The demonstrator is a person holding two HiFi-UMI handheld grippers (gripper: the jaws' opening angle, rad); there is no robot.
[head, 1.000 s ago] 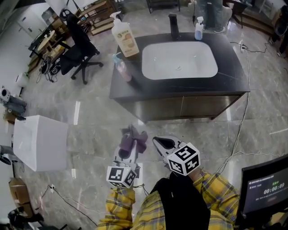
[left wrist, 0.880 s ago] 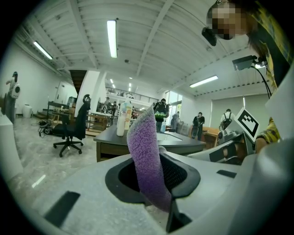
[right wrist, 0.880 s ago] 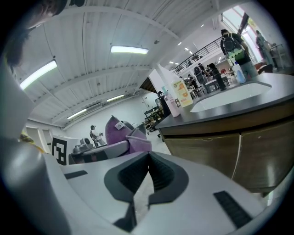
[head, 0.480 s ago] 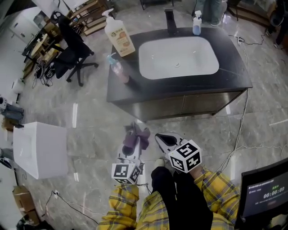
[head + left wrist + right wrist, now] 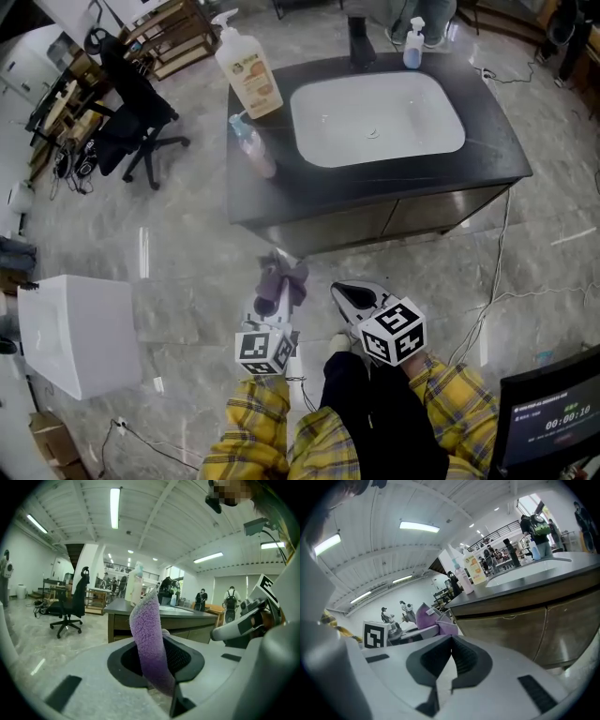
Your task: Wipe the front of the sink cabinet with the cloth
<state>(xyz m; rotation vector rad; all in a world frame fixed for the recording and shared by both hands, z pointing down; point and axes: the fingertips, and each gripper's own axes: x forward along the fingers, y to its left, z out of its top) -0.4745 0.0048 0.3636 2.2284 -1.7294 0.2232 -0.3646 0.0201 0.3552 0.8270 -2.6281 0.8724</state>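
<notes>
Low in the middle of the head view, the left gripper (image 5: pixel 274 302) pinches a purple cloth (image 5: pixel 283 279) between its jaws, and the fabric stands up out of them. Just to its right, the right gripper (image 5: pixel 353 298) has its jaws pressed together on nothing. Both hang short of the sink cabinet (image 5: pixel 375 223) front, with the cloth clear of it. A soap pump bottle (image 5: pixel 247 64) stands at the countertop's upper left.

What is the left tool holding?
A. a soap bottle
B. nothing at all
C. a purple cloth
C: the left tool is shut on a purple cloth, which sticks up from between its jaws.
</notes>
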